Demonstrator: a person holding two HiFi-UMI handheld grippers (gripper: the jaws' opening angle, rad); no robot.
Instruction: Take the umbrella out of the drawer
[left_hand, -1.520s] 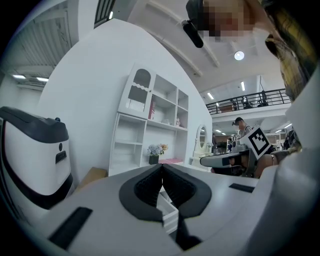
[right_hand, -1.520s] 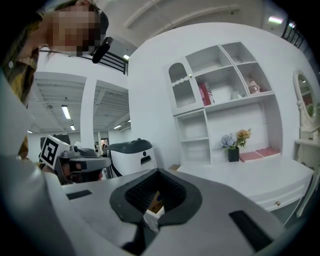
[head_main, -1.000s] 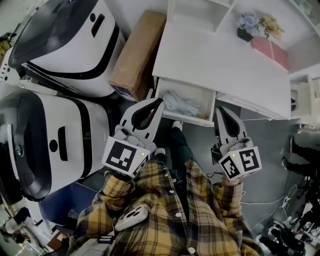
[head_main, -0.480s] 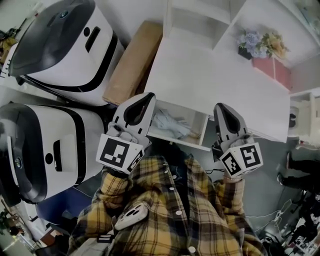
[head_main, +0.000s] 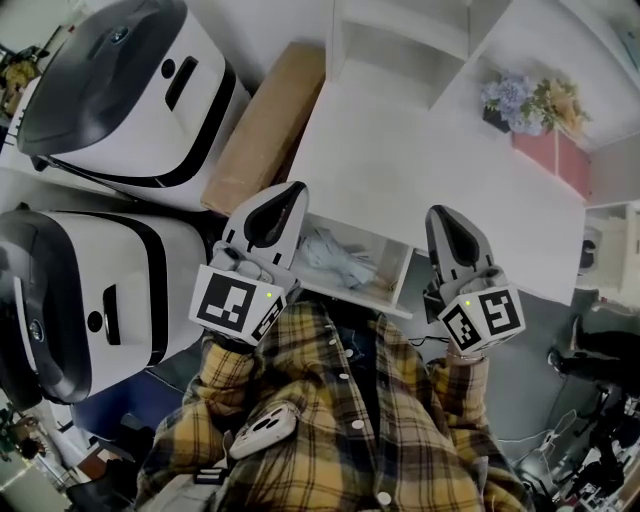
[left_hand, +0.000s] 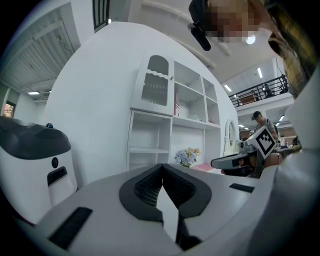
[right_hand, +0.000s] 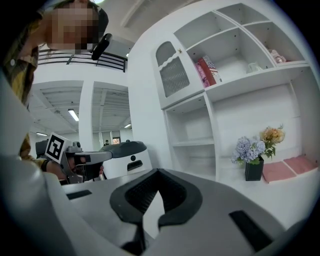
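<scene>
Pretty cramped spot: two big rounded white machines with black bands (head_main: 110, 90) sit on the left, and a long brown cardboard box (head_main: 265, 130) is wedged between the upper one and the white desk (head_main: 430, 180). At the back of the desk there's a bunch of blue and beige flowers in a black pot (head_main: 525, 100) with a flat pink box (head_main: 550, 155) next to it. The white drawer (head_main: 403, 278) under the desk top is pulled partly out, so the top covers its rear part. The pale blue-grey folded umbrella (head_main: 335, 258) lies inside it and honestly looks like crumpled fabric from up here. The left gripper (head_main: 292, 189) hangs over the drawer's left edge, and the right gripper (head_main: 440, 212) is off to the drawer's right, over the desk's front edge. Both are clenched tight with nothing between the jaws and nothing touching them, the umbrella lying apart from both. As for labels, there's just the black-and-white square marker cube (head_main: 235, 305) on each gripper. The red book (right_hand: 206, 71) up on the shelf has print too small to read.
</scene>
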